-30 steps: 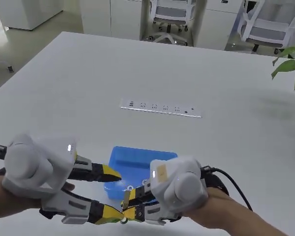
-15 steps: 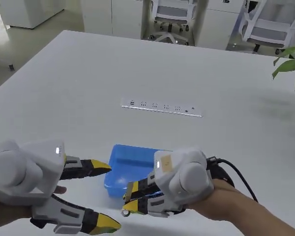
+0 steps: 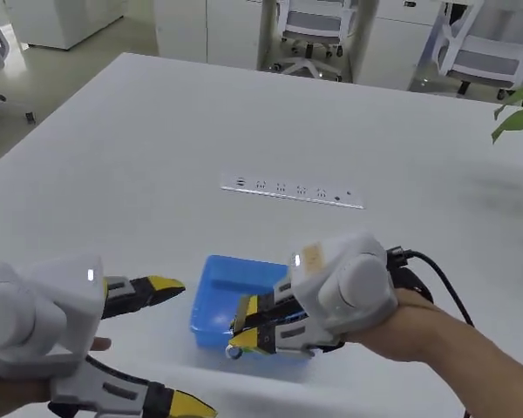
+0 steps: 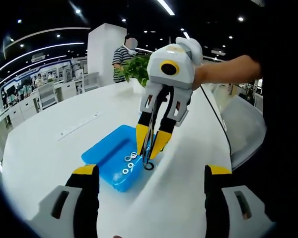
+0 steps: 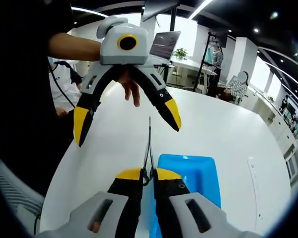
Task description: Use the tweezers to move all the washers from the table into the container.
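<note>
Right gripper shifted inward — tweezers at container edge.

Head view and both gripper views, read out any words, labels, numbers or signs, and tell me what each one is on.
No text is readable.
Power strip: marks by the sockets, too small to read.
Yellow sticker on the right hand-held gripper: blurred.
Screen in the right gripper view: blurred.

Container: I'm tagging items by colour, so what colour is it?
The container is blue, seen best in the head view.
</note>
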A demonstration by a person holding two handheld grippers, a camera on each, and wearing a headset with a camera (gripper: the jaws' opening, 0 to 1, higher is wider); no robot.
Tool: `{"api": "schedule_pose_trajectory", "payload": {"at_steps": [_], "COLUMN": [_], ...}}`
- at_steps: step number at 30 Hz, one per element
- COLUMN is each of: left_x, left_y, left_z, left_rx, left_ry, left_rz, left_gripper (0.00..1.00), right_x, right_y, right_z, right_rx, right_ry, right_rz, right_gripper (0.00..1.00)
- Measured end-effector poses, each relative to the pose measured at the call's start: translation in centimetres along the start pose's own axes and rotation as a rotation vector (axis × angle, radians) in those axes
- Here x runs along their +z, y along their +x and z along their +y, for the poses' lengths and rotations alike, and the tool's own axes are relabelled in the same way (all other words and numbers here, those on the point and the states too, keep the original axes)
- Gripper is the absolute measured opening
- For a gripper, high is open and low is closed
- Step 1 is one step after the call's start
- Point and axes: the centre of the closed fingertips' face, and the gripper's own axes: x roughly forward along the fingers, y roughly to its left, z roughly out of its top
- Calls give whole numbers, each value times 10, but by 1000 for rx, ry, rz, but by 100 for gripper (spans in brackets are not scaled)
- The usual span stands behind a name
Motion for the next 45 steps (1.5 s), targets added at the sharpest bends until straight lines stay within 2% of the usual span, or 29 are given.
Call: {"api": "schedule_pose_trajectory", "payload": {"at_steps": [4,11,14,22,24,45], "left_x": [1,-2,2,4,6,6], "left_y": [-2,-6,-7,-7,-7,-10], "left_z": [0,1,0,-2,-2,3], "left_rx": [24,41,42,45,44,58], "left_ry": [-11,-22,-31,-31,-35,-44], "left_rz": [-10,-14,-37,-38,-52,-51], "left_gripper": [99,99,99,99,99,99], "right_x": [1,-4,-8,-16,-18,-40], "right_y": [-3,-4,-1,6,8,32], "right_z": [-8,-25,-32,-47,-50,-71], "right_rx": [-14,-38,-47,-70,-72,-88], "right_ry": [1,4,5,1,-3,19], "right_rz": [-4,-5,-6,-3,-4,8], "right_gripper": [9,9,9,9,9,9]}}
